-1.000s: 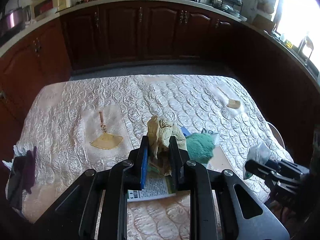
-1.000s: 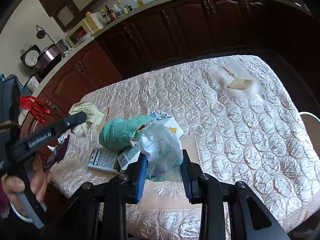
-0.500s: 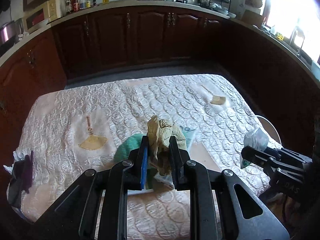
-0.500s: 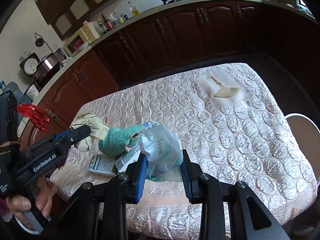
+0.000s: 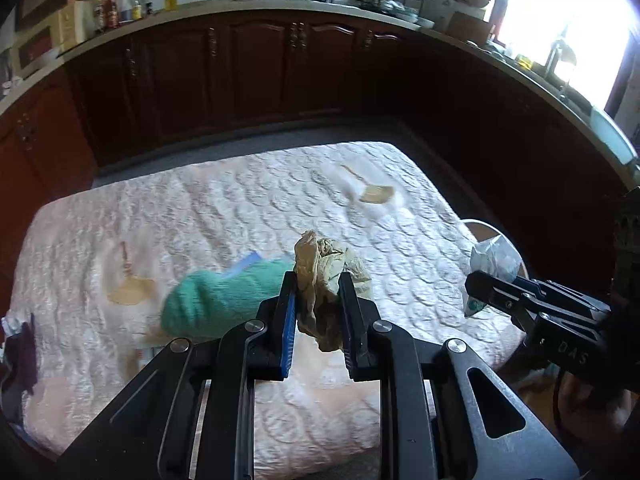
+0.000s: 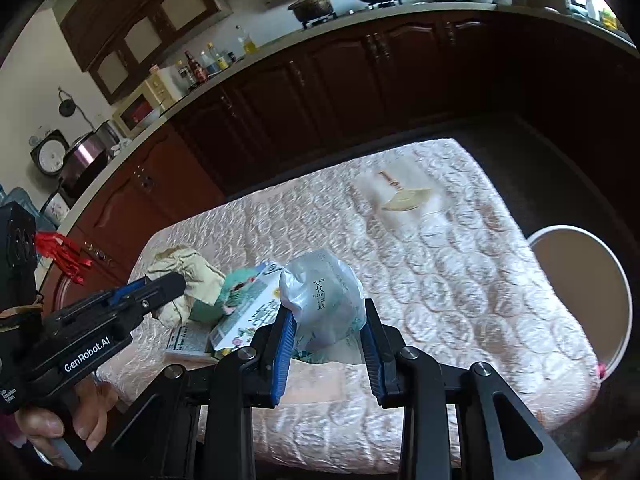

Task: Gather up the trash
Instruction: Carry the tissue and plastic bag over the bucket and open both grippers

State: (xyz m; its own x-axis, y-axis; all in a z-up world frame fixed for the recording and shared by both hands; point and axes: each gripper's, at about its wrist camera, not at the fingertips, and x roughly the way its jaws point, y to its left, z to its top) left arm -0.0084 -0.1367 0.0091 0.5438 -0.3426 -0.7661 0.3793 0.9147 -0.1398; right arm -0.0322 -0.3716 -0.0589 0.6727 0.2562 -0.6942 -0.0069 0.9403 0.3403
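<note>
My left gripper (image 5: pixel 318 292) is shut on a crumpled tan paper wad (image 5: pixel 326 276), held above the quilted table (image 5: pixel 280 192). The same wad (image 6: pixel 188 280) shows at the left of the right wrist view, pinched in the left gripper (image 6: pixel 168 284). My right gripper (image 6: pixel 326 320) is shut on a white plastic bag (image 6: pixel 320 296) with green print. That bag (image 5: pixel 494 258) and the right gripper (image 5: pixel 476 284) appear at the right edge of the left wrist view. A green towel (image 5: pixel 224 296) and printed cartons (image 6: pixel 244 316) lie on the table below.
A round white bin (image 6: pixel 588 292) stands beside the table's right edge. Dark wooden cabinets (image 5: pixel 280 68) wrap around the table, with pots and bottles on the counter. A person's hand (image 6: pixel 52 424) holds the left gripper's handle. A dark purple thing (image 5: pixel 22 352) sits at the table's left edge.
Both grippers have pulled back and risen a little from the table, each still holding its trash. The green towel has slid leftward in the left wrist view, and the bin now shows more fully.
</note>
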